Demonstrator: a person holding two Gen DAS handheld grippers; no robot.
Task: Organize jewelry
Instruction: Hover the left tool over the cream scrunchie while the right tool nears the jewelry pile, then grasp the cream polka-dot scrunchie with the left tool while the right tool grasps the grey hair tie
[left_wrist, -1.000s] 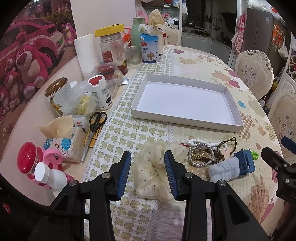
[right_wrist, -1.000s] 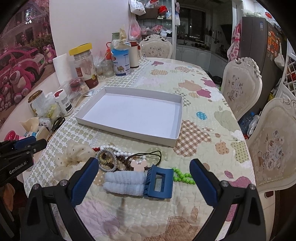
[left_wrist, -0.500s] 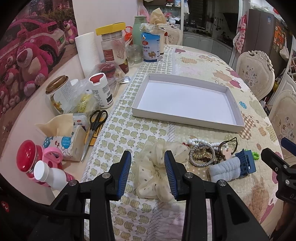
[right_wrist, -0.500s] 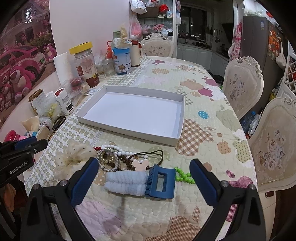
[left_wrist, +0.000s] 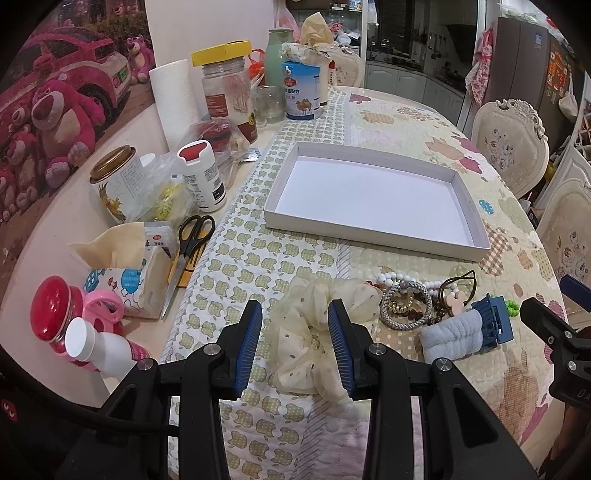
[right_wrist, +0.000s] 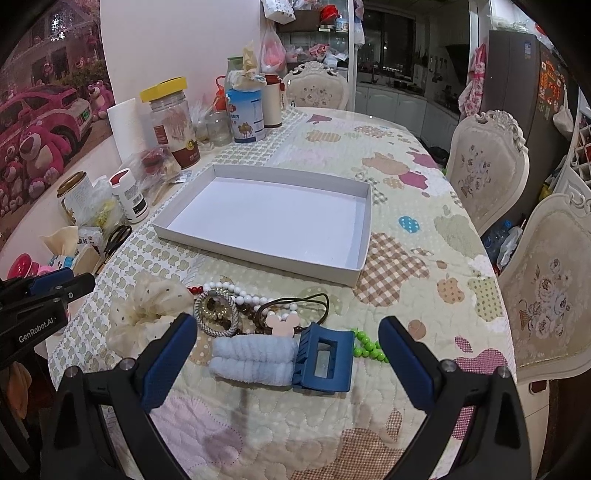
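Both claws hover open before the empty white tray (right_wrist: 364, 225): left gripper (left_wrist: 295, 334) brackets the cream scrunchie (left_wrist: 314, 339), right gripper (right_wrist: 288, 354) frames the blue hair claw (right_wrist: 323, 360), probably lining up pickups.

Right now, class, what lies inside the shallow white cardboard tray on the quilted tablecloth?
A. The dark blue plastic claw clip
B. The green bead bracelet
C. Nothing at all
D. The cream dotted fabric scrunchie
C: the shallow white cardboard tray shows only its bare white floor; the jewelry lies on the cloth in front of it.
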